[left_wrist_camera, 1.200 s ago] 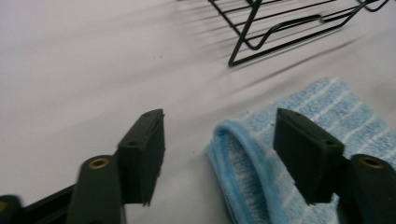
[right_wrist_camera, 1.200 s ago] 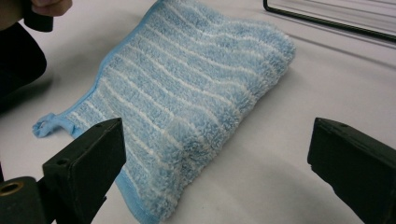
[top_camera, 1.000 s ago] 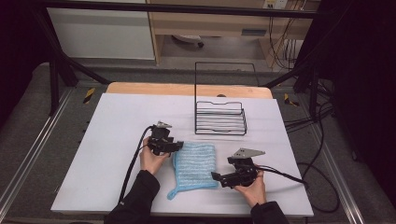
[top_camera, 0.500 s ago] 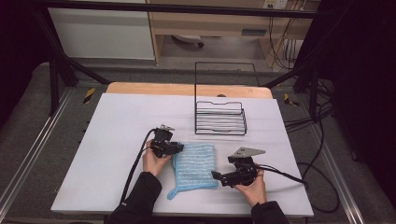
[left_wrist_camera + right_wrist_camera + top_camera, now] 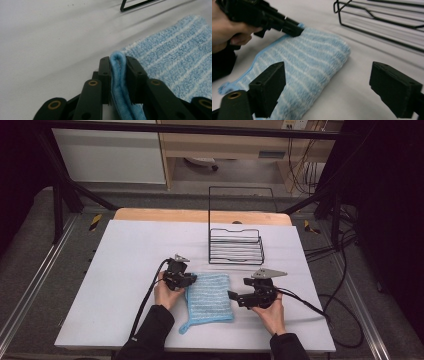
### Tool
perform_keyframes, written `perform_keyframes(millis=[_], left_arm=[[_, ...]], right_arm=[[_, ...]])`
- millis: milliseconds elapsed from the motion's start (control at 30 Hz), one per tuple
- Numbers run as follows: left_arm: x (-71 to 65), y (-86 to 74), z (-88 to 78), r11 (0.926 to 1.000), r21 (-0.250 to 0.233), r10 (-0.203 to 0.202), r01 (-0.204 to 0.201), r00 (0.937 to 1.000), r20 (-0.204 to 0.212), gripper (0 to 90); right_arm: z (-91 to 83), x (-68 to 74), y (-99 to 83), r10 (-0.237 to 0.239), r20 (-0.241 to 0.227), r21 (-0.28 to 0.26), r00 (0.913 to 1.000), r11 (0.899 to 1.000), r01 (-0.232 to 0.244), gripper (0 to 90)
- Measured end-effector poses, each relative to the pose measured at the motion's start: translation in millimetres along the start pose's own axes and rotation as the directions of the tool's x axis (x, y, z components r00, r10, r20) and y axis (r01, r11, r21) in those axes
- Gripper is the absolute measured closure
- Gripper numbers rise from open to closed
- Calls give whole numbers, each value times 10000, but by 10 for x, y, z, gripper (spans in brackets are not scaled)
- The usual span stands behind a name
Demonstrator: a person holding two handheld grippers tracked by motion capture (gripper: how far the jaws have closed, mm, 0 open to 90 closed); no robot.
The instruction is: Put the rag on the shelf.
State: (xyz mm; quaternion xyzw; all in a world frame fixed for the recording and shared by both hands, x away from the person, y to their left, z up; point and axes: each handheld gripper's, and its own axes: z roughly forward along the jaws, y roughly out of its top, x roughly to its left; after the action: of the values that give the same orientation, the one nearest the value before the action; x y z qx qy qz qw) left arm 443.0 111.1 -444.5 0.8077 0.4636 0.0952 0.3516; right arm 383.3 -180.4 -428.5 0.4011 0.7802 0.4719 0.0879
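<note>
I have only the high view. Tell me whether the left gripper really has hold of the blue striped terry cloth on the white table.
Observer: Yes. In the left gripper view the left gripper has just been closing, and its pads pinch a folded edge of the blue striped terry cloth between them.
Operator: Now report the right gripper's jaws.
Observer: In the right gripper view the right gripper has just been closing a little but stands wide open. One jaw hangs over the cloth's side and the other over the bare white table. The cloth's edge lies between them, and neither pad presses on it.
</note>
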Motion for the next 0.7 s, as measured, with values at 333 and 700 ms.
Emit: perform_keyframes(millis=[333,700], left_arm=[[-13,-11,6,9996,-63,258,-259,9996,-103,756],[-4,-23,6,9991,-126,403,-404,9992,-42,757]], right_arm=[[332,-168,209,303,445,119,9986,9995,-309,313],[628,-247,201,571,632,1028,9964,9927,-635,594]])
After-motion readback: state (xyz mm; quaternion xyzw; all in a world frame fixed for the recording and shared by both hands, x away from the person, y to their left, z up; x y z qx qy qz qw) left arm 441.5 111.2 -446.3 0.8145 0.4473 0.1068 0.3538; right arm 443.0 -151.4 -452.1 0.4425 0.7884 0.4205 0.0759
